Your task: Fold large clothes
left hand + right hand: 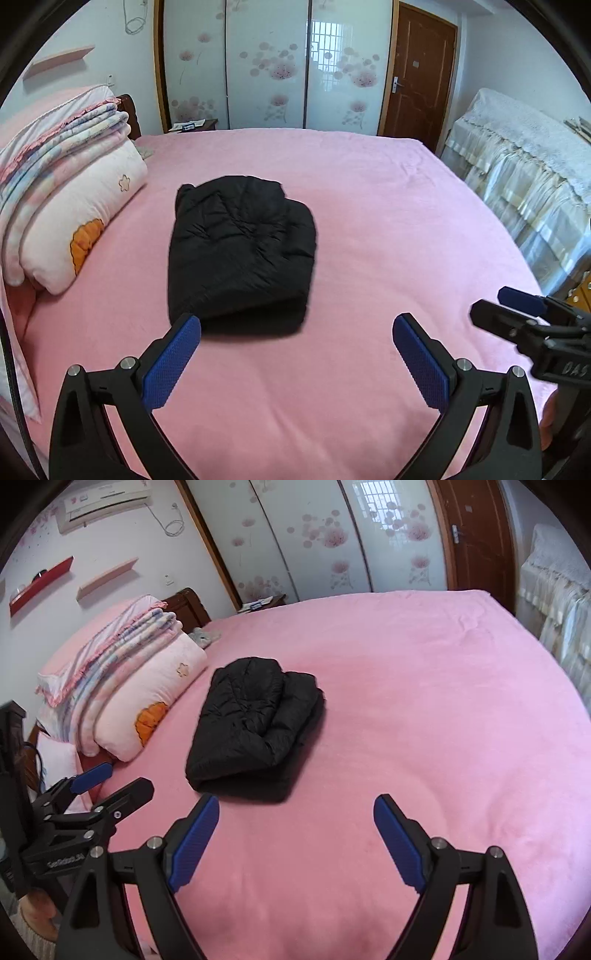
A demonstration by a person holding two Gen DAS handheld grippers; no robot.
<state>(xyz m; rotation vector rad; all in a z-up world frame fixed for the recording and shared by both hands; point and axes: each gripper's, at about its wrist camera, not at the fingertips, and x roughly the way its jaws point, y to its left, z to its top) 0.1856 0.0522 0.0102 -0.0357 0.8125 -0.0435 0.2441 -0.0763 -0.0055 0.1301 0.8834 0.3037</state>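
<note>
A black padded jacket point(240, 251) point(255, 727) lies folded into a compact bundle in the middle of the pink bed point(388, 221) point(424, 701). My left gripper point(296, 321) hovers above the sheet on the near side of the bundle, open, with nothing between its blue pads point(171, 363). My right gripper point(296, 799) is likewise open and empty, just short of the jacket's near edge. Each gripper shows in the other's view: the right gripper point(491, 304) at the right edge, the left gripper point(122, 777) at the left edge. Neither touches the jacket.
A stack of folded quilts and a pillow point(74, 206) point(140, 686) sits at the bed's head, left of the jacket. A flowered sliding wardrobe point(266, 74), a brown door point(417, 81) and lace-covered furniture point(517, 166) line the far and right sides. A hand point(33, 915) shows at lower left.
</note>
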